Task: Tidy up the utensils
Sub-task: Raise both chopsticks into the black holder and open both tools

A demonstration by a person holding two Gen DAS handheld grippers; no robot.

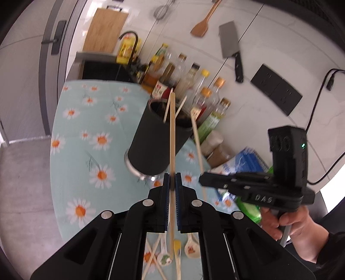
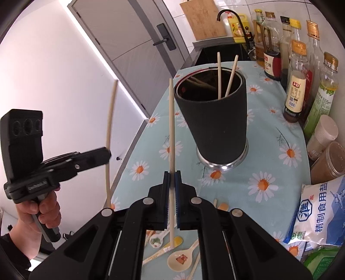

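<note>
A black utensil holder [image 1: 157, 137] [image 2: 212, 120] stands on the daisy tablecloth with several chopsticks in it. My left gripper [image 1: 172, 179] is shut on a wooden chopstick [image 1: 172, 133], held upright in front of the holder; the gripper also shows in the right wrist view [image 2: 106, 154]. My right gripper [image 2: 172, 178] is shut on another chopstick [image 2: 171, 125], upright, left of the holder; the gripper also shows in the left wrist view [image 1: 203, 178]. Spoons [image 2: 180, 259] and loose chopsticks [image 1: 154, 256] lie on the cloth below the grippers.
Sauce and oil bottles [image 2: 297, 86] line the wall side. A salt bag [image 2: 319, 215] and jars [image 2: 323, 137] sit at the right. A cleaver [image 1: 230, 47] and a wooden spatula [image 1: 203, 23] hang on the wall. A sink with a black tap [image 2: 228, 15] lies beyond the table's far end.
</note>
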